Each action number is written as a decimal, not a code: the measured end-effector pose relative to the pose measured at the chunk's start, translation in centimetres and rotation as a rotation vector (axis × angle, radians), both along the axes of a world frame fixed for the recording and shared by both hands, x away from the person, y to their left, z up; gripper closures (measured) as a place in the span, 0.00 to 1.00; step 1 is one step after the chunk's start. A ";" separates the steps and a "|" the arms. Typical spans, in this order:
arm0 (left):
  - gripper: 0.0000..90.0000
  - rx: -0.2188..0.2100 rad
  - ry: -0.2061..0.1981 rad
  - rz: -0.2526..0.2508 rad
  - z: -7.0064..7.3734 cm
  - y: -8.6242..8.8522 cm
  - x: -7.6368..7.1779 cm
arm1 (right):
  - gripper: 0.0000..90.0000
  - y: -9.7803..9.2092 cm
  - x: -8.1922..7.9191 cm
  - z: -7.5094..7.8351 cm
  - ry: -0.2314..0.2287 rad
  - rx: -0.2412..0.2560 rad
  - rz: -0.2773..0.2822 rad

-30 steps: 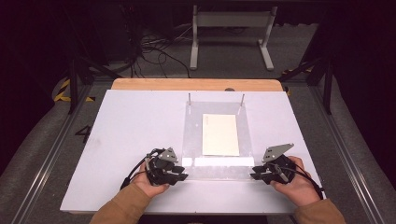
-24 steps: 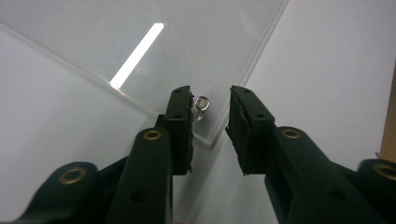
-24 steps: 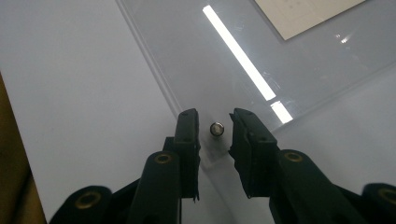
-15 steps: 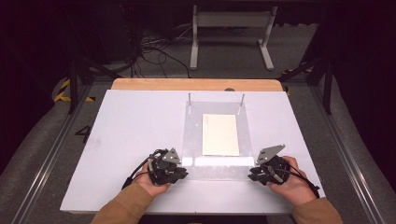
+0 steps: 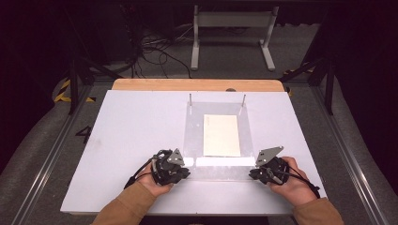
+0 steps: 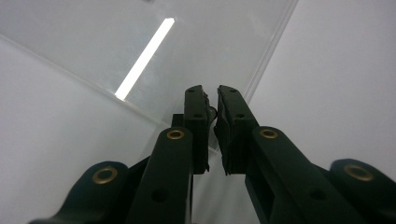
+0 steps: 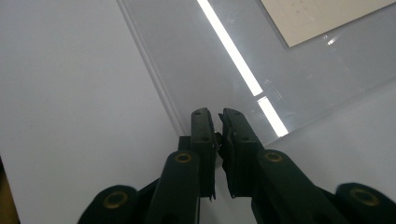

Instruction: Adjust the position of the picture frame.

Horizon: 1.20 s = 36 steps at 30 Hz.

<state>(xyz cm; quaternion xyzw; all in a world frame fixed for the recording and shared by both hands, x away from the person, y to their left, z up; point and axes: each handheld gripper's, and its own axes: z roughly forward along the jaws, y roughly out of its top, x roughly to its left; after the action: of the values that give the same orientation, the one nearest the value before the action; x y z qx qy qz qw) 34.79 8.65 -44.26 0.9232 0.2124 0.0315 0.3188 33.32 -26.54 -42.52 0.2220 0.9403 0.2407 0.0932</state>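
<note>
— Where is the clear sheet (image 5: 217,140) lying?

— Flat on the white desk (image 5: 131,131), right of the middle, with a cream paper (image 5: 221,135) under or on it and two thin metal pins (image 5: 190,99) standing at its far edge.

— And your grippers?

— Your left gripper (image 5: 182,171) sits at the sheet's near left corner, your right gripper (image 5: 255,173) at its near right corner.

— How do the jaws stand?

— In the left gripper view, your left gripper (image 6: 211,100) has its jaws nearly together, a narrow slit between them, over the sheet's corner (image 6: 210,88). In the right gripper view, your right gripper (image 7: 215,122) is the same, at the sheet's edge (image 7: 159,88). Whether either pinches the sheet, I cannot tell.
</note>
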 end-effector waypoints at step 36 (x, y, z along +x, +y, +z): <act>1.00 -0.088 0.106 -0.170 0.4 0.7 -3.9 | 0.92 -0.2 -3.4 0.1 0.070 -0.014 0.141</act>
<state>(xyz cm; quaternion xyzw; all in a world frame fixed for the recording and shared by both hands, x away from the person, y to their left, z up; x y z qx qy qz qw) 30.92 9.40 -43.83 0.9233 0.1510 -0.0538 0.3490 29.88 -26.73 -42.37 0.1627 0.9579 0.2323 0.0447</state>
